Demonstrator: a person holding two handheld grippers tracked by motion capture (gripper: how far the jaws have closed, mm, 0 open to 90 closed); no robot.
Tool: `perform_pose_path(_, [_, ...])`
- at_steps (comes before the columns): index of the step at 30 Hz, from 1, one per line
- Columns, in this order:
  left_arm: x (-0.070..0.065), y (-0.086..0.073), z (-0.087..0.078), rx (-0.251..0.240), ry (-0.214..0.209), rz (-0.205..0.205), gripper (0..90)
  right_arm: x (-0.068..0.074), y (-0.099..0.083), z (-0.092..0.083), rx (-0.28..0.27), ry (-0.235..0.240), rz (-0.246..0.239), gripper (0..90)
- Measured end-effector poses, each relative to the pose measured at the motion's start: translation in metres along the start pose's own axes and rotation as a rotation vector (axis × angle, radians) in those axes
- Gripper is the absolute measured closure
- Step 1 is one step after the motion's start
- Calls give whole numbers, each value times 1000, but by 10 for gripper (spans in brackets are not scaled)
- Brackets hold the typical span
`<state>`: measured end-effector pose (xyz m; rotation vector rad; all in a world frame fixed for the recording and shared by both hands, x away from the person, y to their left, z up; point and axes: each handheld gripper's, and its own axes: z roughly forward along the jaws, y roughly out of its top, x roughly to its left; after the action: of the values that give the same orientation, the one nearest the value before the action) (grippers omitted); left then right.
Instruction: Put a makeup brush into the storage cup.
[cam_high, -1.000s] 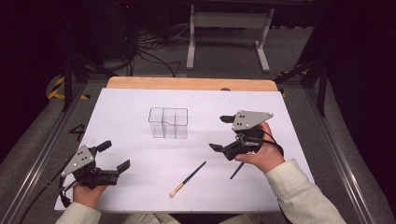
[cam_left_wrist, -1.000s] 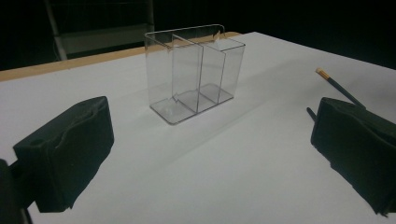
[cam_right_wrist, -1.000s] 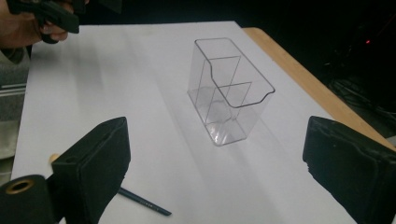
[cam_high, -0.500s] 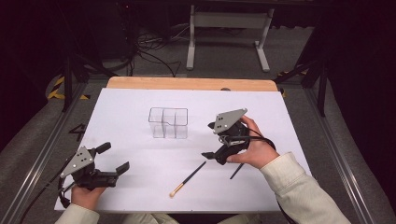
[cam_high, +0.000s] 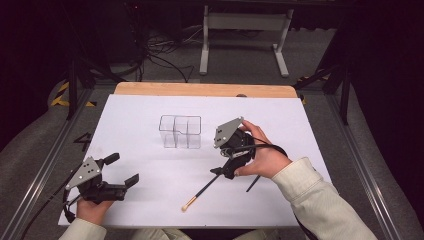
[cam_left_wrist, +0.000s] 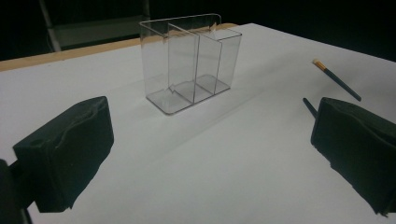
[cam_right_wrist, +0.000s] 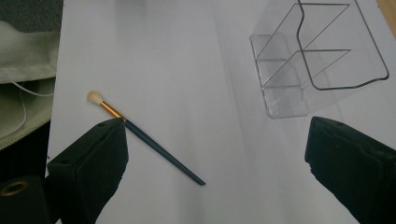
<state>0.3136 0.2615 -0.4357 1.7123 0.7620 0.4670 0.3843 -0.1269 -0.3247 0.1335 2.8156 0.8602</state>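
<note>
A thin paintbrush (cam_high: 202, 191) with a dark handle, gold ferrule and pale bristles lies on the white sheet, bristle end nearest the front edge. My right gripper (cam_high: 226, 159) hangs tilted down over the handle's far end. In the right gripper view the brush (cam_right_wrist: 149, 140) lies beneath and between the wide-open jaws of the right gripper (cam_right_wrist: 217, 140), close to the left jaw. A clear divided organizer (cam_high: 180, 132) stands empty mid-table. My left gripper (cam_high: 121, 170) rests open at the front left, facing the organizer (cam_left_wrist: 191, 60); the brush (cam_left_wrist: 338, 81) lies to its right.
The white sheet (cam_high: 150, 110) covers a wooden table (cam_high: 200, 90). A second thin dark stick (cam_high: 252, 183) lies just under the right hand. Metal rails run along both sides, and a stand and cables sit on the floor beyond.
My right gripper has moved left and toward the front, tipping down over the brush's handle end. The left gripper, brush and organizer have stayed put.
</note>
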Motion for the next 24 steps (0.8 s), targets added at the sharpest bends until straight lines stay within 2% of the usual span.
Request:
perform_pose_path(3, [0, 0, 1, 3, -3, -1, 2, 1, 2, 3, 40, 5, 1, 74])
perform_pose_path(8, [0, 0, 2, 4, -3, 5, 2, 2, 6, 7, 89, 20, -27, 64])
perform_pose_path(17, [0, 0, 3, 5, -5, 3, 2, 6, 16, 15, 146, 37, -40, 69])
perform_pose_path(24, [0, 1, 2, 2, -1, 11, 2, 8, 21, 24, 168, 55, -54, 78])
